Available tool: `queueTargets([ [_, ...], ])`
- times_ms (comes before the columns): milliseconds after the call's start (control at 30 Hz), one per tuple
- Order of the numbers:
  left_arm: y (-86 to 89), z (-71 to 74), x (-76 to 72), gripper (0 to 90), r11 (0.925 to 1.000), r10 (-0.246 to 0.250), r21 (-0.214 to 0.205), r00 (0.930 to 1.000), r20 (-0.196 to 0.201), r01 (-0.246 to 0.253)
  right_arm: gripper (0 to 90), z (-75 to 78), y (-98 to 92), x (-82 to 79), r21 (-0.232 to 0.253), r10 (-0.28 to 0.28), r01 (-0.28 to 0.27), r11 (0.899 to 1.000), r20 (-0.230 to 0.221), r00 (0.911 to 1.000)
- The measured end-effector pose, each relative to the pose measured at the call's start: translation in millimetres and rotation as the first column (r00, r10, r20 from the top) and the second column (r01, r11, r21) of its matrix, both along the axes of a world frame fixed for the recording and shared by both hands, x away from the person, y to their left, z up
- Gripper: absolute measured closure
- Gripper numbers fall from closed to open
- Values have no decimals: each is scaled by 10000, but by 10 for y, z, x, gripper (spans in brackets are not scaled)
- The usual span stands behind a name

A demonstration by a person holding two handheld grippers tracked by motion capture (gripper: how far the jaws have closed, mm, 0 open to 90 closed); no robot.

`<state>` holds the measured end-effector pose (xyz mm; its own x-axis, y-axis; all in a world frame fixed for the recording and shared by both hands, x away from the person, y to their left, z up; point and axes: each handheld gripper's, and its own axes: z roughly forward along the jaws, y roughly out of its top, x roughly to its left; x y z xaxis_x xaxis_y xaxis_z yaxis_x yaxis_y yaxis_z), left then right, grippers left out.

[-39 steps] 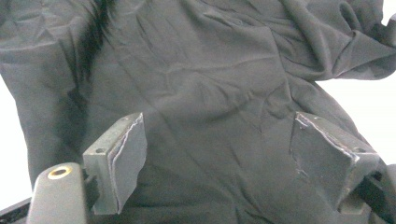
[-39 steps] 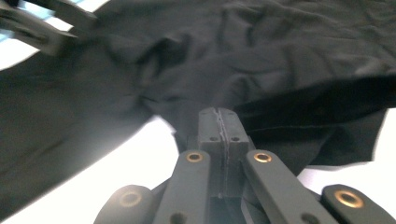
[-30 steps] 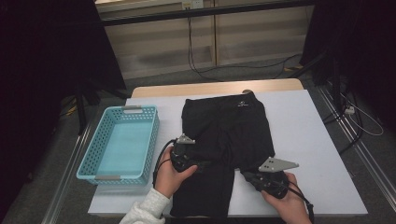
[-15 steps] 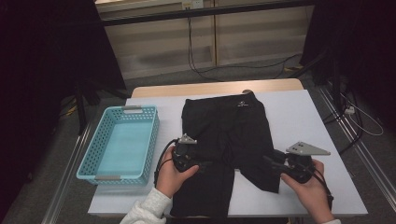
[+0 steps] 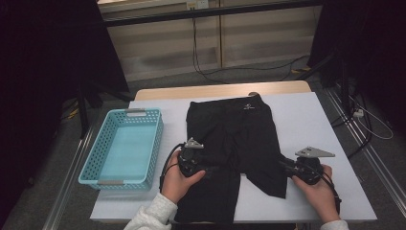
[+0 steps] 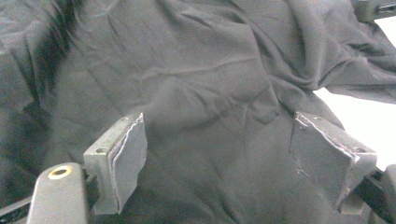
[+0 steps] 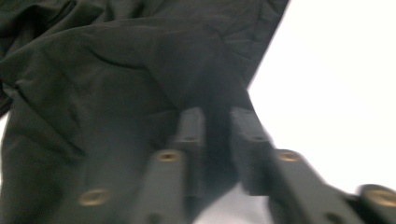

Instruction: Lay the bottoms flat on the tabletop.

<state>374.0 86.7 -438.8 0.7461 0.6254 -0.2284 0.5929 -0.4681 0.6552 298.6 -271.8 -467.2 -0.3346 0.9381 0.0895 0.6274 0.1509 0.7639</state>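
A pair of black shorts [image 5: 239, 139] lies flat on the white table [image 5: 311, 120], waistband at the far side. My left gripper [image 5: 213, 168] rests over the left leg, pointing right. Its jaws stand wide open above the wrinkled black cloth [image 6: 205, 93], with nothing pinched between its pads [image 6: 130, 149]. My right gripper [image 5: 286, 166] points left at the outer edge of the right leg. Its jaws have just been closing and are nearly together, with the dark hem [image 7: 210, 93] caught between them and the wrinkles running toward them.
A light blue plastic basket [image 5: 91, 158] stands at the table's left side, with nothing in it. Bare white tabletop lies to the right of the shorts. The table's front edge runs just under both hands.
My right gripper has moved to the right, and the shorts' right leg has spread out to the right with it. The left hand has stayed where it was.
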Motion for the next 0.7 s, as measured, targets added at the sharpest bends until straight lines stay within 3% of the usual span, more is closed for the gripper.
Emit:
queueTargets([
  [33,0,3,-2,196,10000,-5,-9,10000,13,5,889,8,21,7,168,222,-219,9996,-162,9996],
  [200,-3,6,-6,202,10000,-19,-58,10000,-1,19,900,57,221,-50,208,1098,-1091,9938,-349,9933],
  [300,-4,-3,-4,201,10000,-27,-26,10000,-41,27,900,43,400,-109,405,1885,-1861,9817,-688,9797],
  [467,-11,8,-7,200,10000,-75,-62,10000,-34,75,900,54,680,-183,608,2914,-2873,9559,-734,9538],
  [533,-5,9,-6,200,10000,-20,-53,10000,7,20,843,81,703,-183,379,2865,-2849,9578,-486,9568],
  [567,-1,10,-6,200,10000,-3,-65,10000,8,3,765,97,679,-173,382,2676,-2663,9631,-355,9629],
  [700,8,9,1,198,10000,-12,-51,10000,20,12,653,164,416,-124,633,1595,-1591,9852,-14,9872],
])
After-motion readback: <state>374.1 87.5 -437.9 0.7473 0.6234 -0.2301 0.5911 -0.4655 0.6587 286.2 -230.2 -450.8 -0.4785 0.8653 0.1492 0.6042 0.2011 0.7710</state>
